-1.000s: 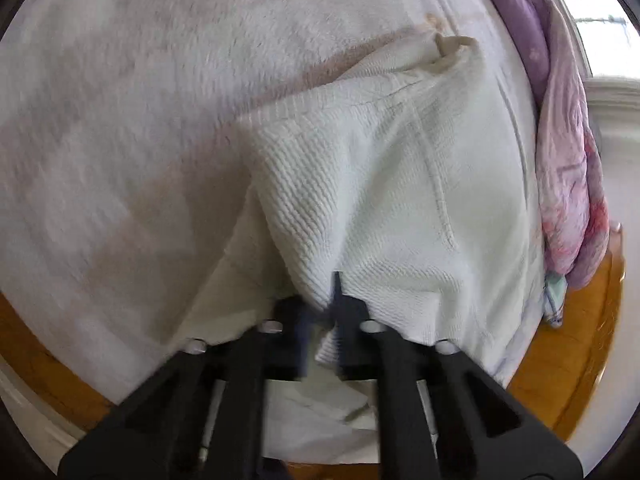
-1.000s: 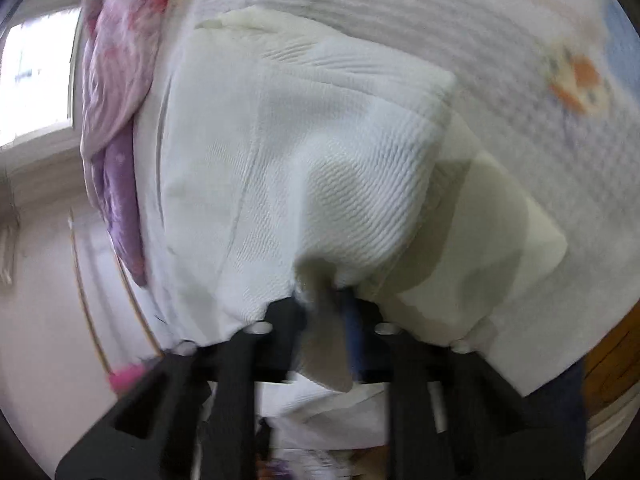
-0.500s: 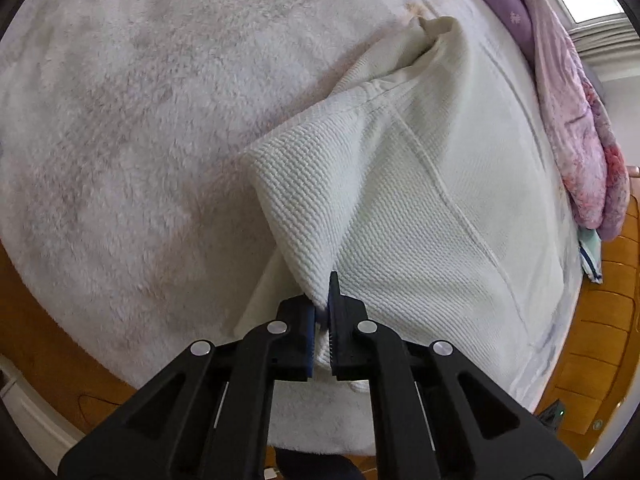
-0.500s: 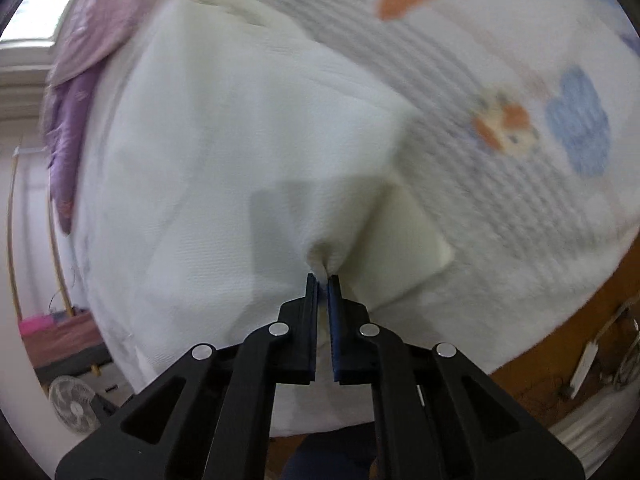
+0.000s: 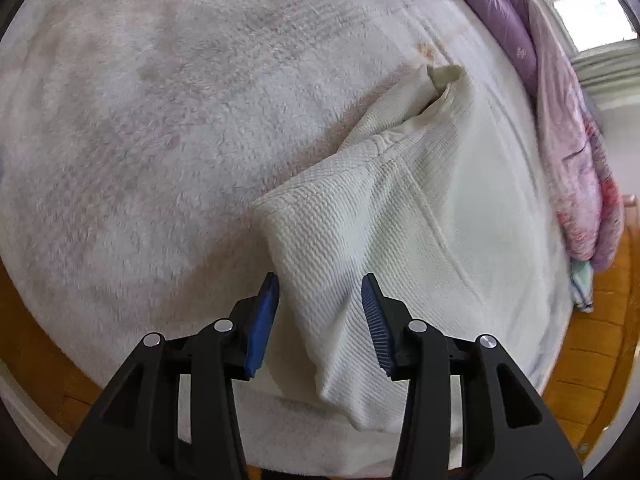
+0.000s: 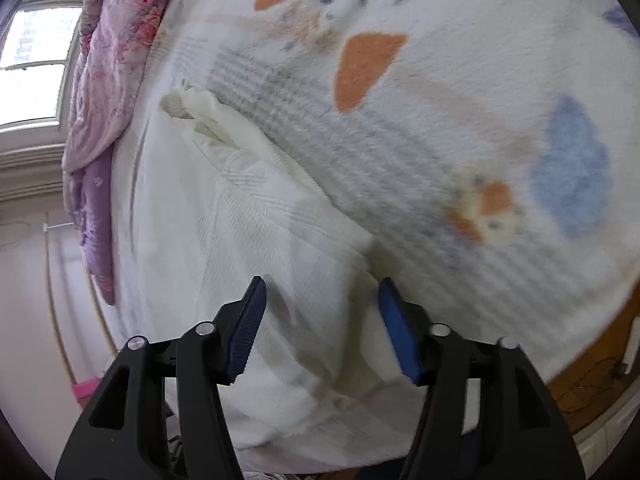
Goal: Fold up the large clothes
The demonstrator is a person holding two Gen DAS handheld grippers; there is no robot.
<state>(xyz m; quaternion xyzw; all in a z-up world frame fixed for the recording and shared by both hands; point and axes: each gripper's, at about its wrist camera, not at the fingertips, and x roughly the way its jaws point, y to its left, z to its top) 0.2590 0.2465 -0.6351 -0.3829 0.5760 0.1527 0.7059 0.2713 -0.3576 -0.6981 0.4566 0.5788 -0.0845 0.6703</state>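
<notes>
A: Where do the claws stand?

B: The left gripper (image 5: 320,312) is spread wide with nothing pinched, a folded corner of the cream garment (image 5: 420,240) lying between its jaws; the right gripper (image 6: 320,320) gapes likewise over the cloth's near edge.

A: How will the garment handle?

B: Soft, light and limp, likely slumping where unsupported; corners or the hem look best to pinch; it lies on the fleece blanket (image 5: 160,120), a pink quilt (image 6: 112,60) just beside it; open room lies on the blanket's patterned side.
</notes>
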